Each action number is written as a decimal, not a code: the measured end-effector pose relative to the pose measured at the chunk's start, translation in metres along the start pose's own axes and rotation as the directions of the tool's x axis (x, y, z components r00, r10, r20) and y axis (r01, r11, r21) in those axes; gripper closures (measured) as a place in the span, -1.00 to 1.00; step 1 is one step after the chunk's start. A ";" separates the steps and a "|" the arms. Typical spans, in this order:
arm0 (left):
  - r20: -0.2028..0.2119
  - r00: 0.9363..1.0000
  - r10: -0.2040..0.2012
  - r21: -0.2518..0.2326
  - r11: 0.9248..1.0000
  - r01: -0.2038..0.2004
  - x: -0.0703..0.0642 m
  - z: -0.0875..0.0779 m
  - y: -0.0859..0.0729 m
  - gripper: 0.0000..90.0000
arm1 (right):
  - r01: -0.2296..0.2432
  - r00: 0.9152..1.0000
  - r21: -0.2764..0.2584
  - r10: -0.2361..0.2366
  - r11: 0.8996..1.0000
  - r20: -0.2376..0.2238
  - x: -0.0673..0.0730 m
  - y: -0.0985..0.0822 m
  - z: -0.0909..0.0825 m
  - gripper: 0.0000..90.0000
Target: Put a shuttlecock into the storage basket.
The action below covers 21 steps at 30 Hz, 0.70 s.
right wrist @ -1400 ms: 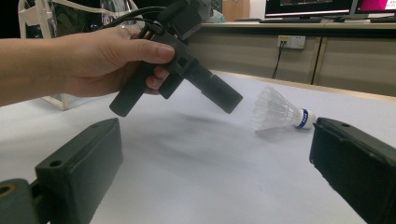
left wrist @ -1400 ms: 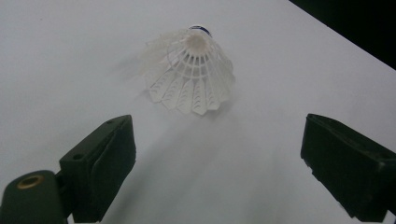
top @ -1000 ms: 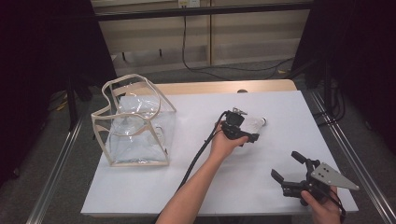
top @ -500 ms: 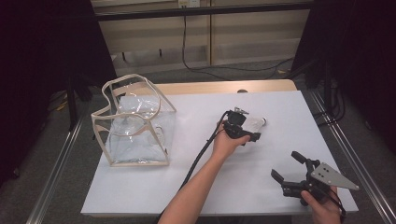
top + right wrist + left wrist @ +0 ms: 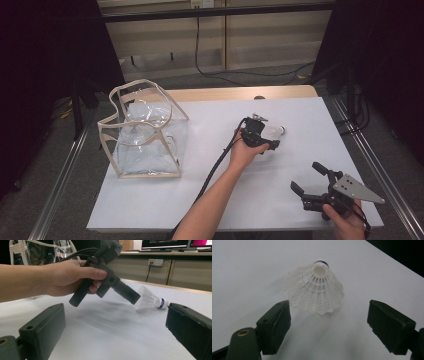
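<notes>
Jaws of the left gripper stand apart and have just been closing, pads flanking but not touching the white shuttlecock; the shuttlecock lies on its side on the white surface, toward the far right corner, cork pointing away from the gripper; step in hand, by judgement: the approach to grasp. Next move calls for a short advance, then a gentle closure on the skirt. Right gripper rests near the near right corner, jaws wide, empty; clear bag stands at the left edge.
</notes>
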<state>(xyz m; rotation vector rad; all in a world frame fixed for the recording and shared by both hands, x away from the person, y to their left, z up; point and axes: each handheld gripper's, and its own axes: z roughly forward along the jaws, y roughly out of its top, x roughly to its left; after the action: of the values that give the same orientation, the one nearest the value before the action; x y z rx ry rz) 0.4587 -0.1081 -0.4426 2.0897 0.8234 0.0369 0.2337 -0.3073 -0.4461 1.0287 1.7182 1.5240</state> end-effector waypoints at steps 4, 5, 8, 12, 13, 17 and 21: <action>-0.005 1.000 -0.004 -0.002 1.000 0.004 0.001 0.001 0.000 -0.52 | -0.001 1.000 -0.002 0.001 1.000 0.000 0.000 0.000 0.000 -0.95; -0.006 1.000 -0.003 -0.004 1.000 0.003 0.001 0.002 0.000 -0.51 | 0.000 1.000 -0.002 0.000 1.000 0.000 0.000 0.000 0.000 -0.95; -0.010 1.000 -0.007 -0.003 1.000 0.007 0.001 0.003 0.000 -0.47 | -0.001 1.000 0.000 0.001 1.000 0.000 0.000 0.000 0.000 -0.95; -0.011 1.000 -0.005 -0.005 1.000 0.005 0.001 0.004 0.000 -0.42 | 0.000 1.000 -0.001 0.000 1.000 0.000 0.000 0.000 0.000 -0.95; -0.012 1.000 -0.001 -0.004 1.000 0.001 0.001 0.004 0.000 -0.41 | 0.000 1.000 -0.001 0.000 1.000 -0.001 0.000 0.000 0.000 -0.95; -0.012 1.000 -0.005 -0.011 1.000 0.005 0.001 0.005 0.000 -0.38 | 0.000 1.000 -0.003 0.000 1.000 -0.001 0.000 0.000 0.000 -0.95; -0.007 1.000 0.002 -0.012 1.000 -0.002 0.000 0.006 0.000 -0.33 | -0.001 1.000 -0.002 0.001 1.000 -0.001 0.000 0.000 0.000 -0.95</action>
<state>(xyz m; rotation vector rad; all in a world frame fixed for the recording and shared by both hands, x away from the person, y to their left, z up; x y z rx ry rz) 0.4605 -0.1123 -0.4466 2.0804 0.8229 0.0499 0.2338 -0.3074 -0.4460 1.0273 1.7167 1.5272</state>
